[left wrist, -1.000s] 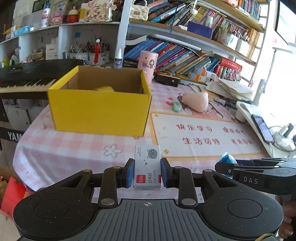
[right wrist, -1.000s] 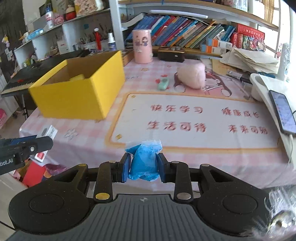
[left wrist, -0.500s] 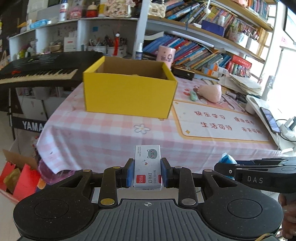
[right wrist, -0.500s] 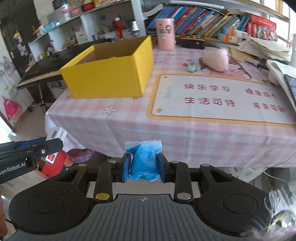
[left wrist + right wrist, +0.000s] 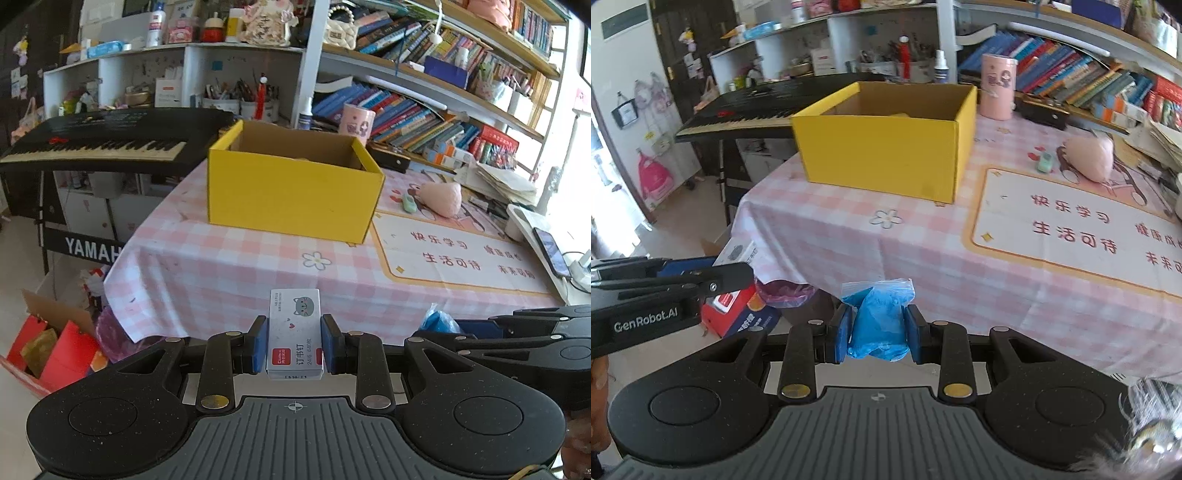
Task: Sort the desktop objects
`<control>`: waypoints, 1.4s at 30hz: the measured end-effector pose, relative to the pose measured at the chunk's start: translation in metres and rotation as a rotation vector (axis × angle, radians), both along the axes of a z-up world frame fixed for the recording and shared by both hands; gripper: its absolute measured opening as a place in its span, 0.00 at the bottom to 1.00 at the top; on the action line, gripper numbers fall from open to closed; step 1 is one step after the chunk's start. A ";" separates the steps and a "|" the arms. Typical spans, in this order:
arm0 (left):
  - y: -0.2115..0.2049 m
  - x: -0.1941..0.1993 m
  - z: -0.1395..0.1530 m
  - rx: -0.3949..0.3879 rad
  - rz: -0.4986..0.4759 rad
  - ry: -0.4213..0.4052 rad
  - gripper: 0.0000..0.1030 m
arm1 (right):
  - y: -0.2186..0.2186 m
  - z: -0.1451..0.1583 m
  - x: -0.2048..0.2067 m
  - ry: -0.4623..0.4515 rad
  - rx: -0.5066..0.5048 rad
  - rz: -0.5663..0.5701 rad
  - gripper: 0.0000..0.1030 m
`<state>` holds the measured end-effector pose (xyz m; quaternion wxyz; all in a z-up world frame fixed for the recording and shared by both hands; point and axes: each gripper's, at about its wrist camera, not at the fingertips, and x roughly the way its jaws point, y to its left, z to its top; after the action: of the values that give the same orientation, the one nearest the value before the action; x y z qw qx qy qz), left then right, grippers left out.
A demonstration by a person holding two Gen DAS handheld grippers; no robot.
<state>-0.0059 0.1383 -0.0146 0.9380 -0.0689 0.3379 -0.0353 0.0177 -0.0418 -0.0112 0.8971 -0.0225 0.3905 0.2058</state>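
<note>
A: Left wrist view?
B: Left gripper clenched on staples box, bottom centre, held off the table edge. Yellow box sits mid-frame on the checked cloth, open top, prob. the drop spot.
A: Right wrist view?
B: Right gripper pinching blue bag, low centre, squeezed at the waist so it won't slip. Yellow box upper centre. Both items carried, not yet over the box.

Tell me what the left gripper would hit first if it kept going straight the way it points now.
Probably the checked tablecloth at the table's near edge. The left gripper, shut on the staple box, points down short of the yellow box; depth is uncertain.
</note>
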 end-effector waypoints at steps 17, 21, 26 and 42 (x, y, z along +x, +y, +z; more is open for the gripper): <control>0.008 0.003 0.005 0.003 0.028 -0.016 0.28 | 0.015 0.004 0.006 -0.008 0.015 0.058 0.28; 0.004 0.012 0.003 0.005 0.024 -0.013 0.27 | 0.012 0.003 0.011 -0.007 0.012 0.056 0.28; 0.001 0.023 0.004 0.021 0.026 -0.011 0.27 | 0.008 -0.001 0.024 0.009 0.029 0.044 0.28; -0.005 0.129 0.037 0.071 0.073 -0.107 0.27 | 0.008 0.019 0.127 -0.064 0.089 0.081 0.28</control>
<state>0.1231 0.1330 0.0224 0.9572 -0.0460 0.2858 0.0070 0.1448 -0.0340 0.0083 0.9002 -0.0050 0.3508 0.2580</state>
